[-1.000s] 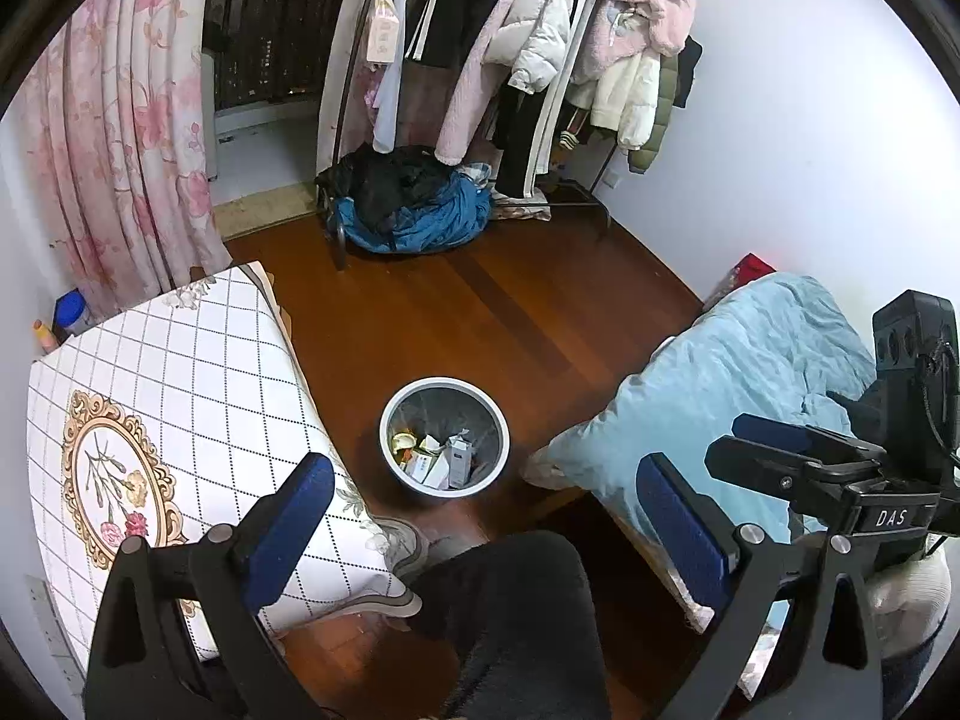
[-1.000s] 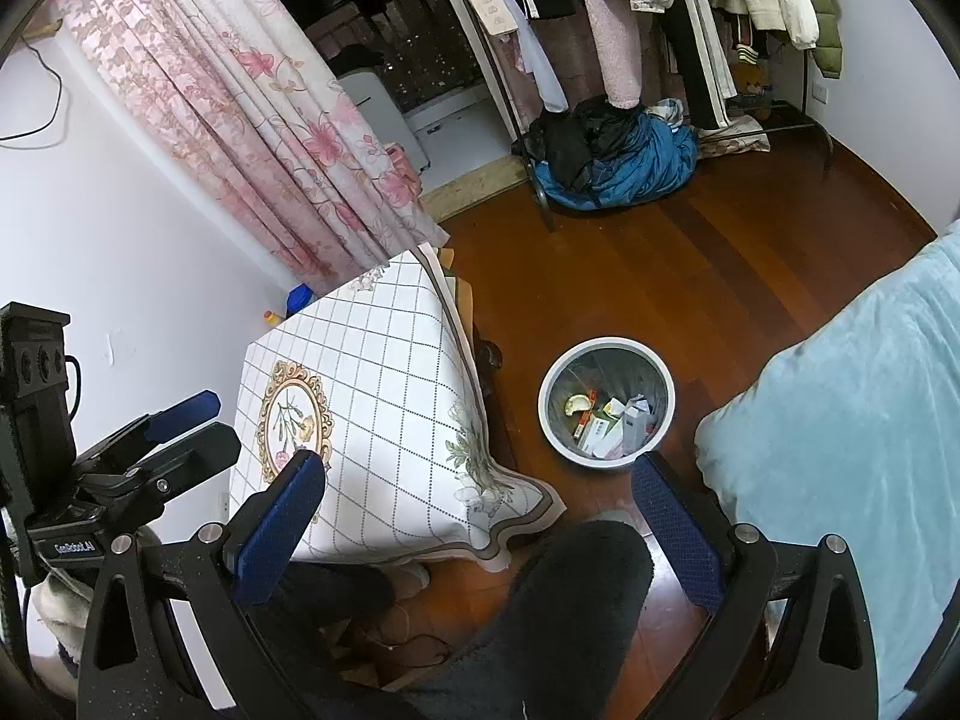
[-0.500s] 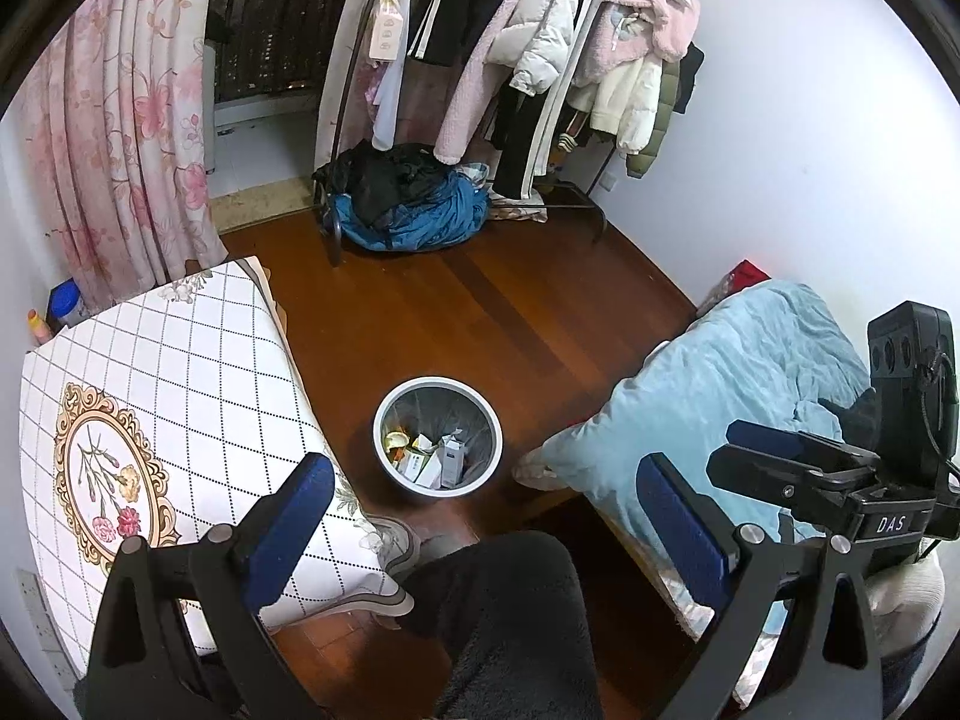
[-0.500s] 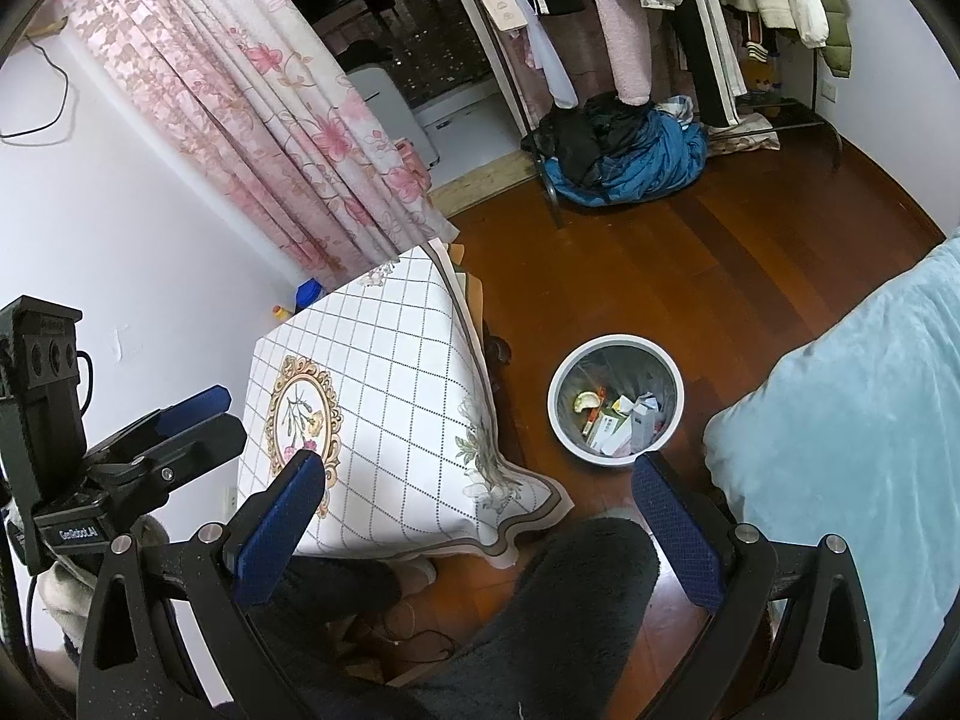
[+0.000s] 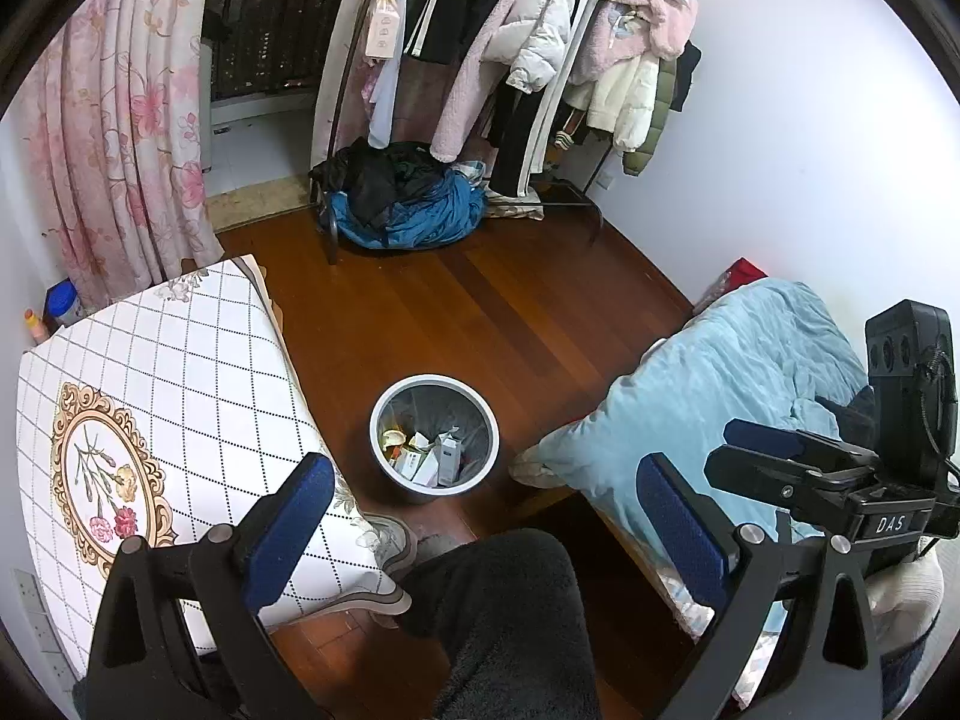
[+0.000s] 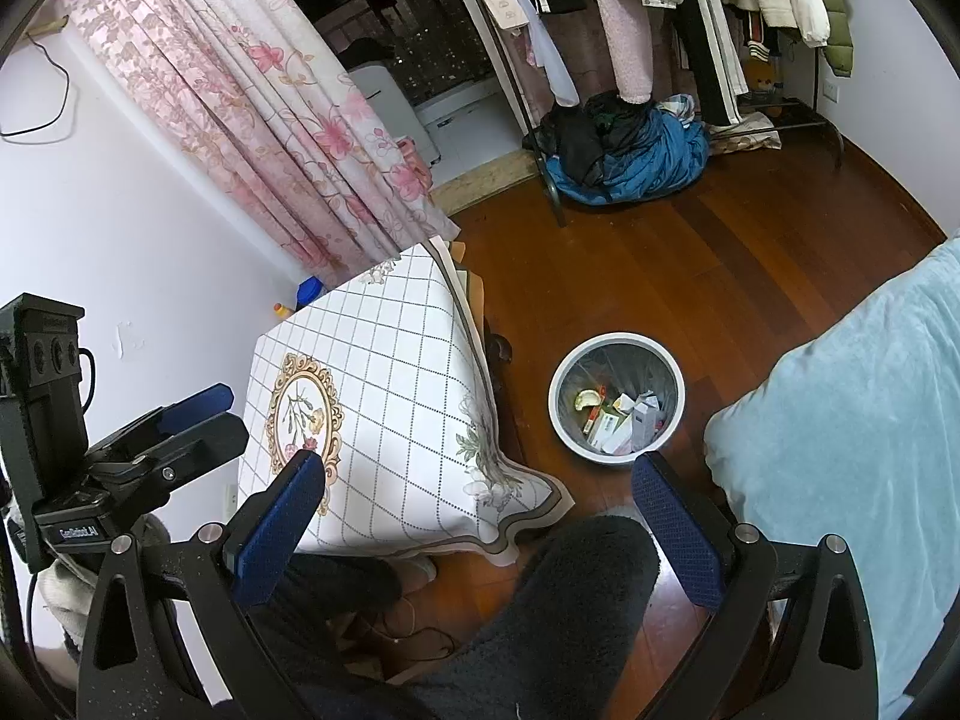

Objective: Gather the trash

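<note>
A round grey waste bin with a pale rim [image 5: 434, 435] stands on the dark red-brown wooden floor [image 5: 480, 306], just below the middle of the left wrist view and right of centre in the right wrist view [image 6: 616, 398]. Inside it lie small white cartons [image 5: 447, 456], a box with an orange end and a pale yellow scrap [image 5: 394, 438], heaped toward the lower side of the bin.

Just left of the bin is a table under a white cloth with a diamond grid and a gold-framed flower motif [image 5: 150, 420]; its corner hangs down near the bin. To the right, a light blue quilt on a bed [image 5: 720, 384] reaches almost to the bin.

The left gripper [image 5: 486, 534] is at the bottom of its view, its blue-padded fingers [image 5: 288, 528] spread wide with nothing between them. The right gripper [image 6: 480, 528] likewise stands agape and empty at the bottom of its view, its blue pads [image 6: 672, 534] far apart. A leg in dark fleece trousers [image 5: 510, 618] fills the gap below.

At the upper middle, a clothes rack of hanging coats [image 5: 540, 42] stands over a blue and black clothes heap [image 5: 408, 204]. A pink floral curtain [image 5: 114, 138] hangs at the upper left.
</note>
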Motion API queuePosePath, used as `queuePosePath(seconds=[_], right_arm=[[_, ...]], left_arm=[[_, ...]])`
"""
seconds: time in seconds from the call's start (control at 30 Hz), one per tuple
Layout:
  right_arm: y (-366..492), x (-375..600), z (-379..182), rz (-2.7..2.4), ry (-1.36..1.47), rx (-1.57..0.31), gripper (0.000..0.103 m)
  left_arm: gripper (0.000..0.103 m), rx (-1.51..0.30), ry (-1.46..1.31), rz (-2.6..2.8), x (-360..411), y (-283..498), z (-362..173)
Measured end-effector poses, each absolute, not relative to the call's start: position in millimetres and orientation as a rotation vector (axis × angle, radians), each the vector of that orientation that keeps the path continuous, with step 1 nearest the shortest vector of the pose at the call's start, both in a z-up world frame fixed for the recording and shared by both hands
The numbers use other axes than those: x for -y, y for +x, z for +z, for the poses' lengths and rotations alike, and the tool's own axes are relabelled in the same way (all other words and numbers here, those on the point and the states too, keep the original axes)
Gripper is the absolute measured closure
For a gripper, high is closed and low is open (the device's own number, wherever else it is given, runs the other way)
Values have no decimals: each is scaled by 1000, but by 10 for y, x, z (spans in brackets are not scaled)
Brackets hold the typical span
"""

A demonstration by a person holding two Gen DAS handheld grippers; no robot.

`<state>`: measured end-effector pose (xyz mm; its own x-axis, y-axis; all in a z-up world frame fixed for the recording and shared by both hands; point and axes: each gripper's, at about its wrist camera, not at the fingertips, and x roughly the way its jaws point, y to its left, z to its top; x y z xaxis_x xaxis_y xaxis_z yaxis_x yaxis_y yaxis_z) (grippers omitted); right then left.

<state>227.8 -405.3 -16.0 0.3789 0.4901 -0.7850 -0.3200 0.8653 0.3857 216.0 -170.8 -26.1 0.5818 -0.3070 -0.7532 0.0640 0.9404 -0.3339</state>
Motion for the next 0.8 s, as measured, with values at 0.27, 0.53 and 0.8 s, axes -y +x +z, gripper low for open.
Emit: queuePosePath(seconds=[0.27,0.53,0.8], right_arm=[[2283,4053,-160,521,181,-1062,0],[2273,4053,-165,523,179,-1066,0],[2242,4057,-172,526,177,-1070,0]], left_arm=[[0,-923,-284,-228,1708,2149,-256],[0,-921,-283,-231,1706,2149,-244],[0,-916,-293,-235,1701,2135,-258]])
